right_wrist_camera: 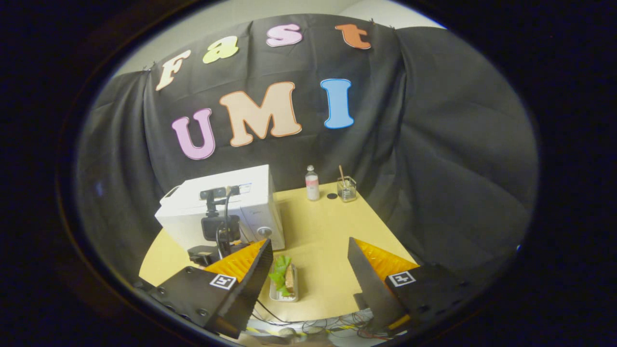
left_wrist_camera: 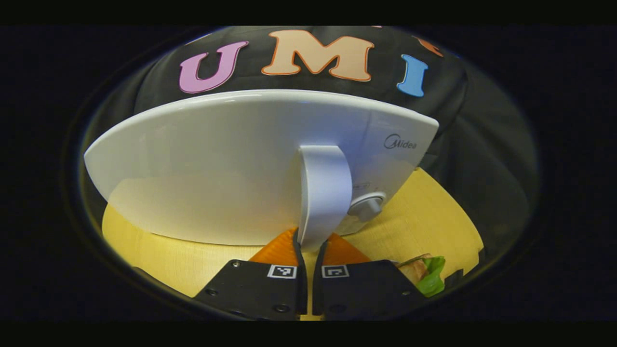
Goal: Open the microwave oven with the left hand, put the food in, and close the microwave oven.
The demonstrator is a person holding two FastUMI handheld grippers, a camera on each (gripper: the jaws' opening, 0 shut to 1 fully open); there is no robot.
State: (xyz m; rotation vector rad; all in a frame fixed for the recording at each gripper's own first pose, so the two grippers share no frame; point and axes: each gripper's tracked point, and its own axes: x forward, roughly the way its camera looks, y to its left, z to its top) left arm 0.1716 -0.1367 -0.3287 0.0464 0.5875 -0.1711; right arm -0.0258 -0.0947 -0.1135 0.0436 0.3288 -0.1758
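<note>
Midea logo (left_wrist_camera: 399,142) on microwave (left_wrist_camera: 231,164); left gripper (left_wrist_camera: 309,250) clamps door handle (left_wrist_camera: 323,193); right gripper (right_wrist_camera: 308,255) wide apart, empty.

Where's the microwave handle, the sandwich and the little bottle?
microwave handle (left_wrist_camera: 324,193), left gripper view, middle of the upright white bar
sandwich (right_wrist_camera: 285,279), right gripper view, on its green leaf, in the tray
little bottle (right_wrist_camera: 312,185), right gripper view, on its body below the cap

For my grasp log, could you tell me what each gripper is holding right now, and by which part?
The left tongs are shut on the lower end of the microwave door's handle. The right tongs are open and hold nothing; the food lies on the table between them.
</note>
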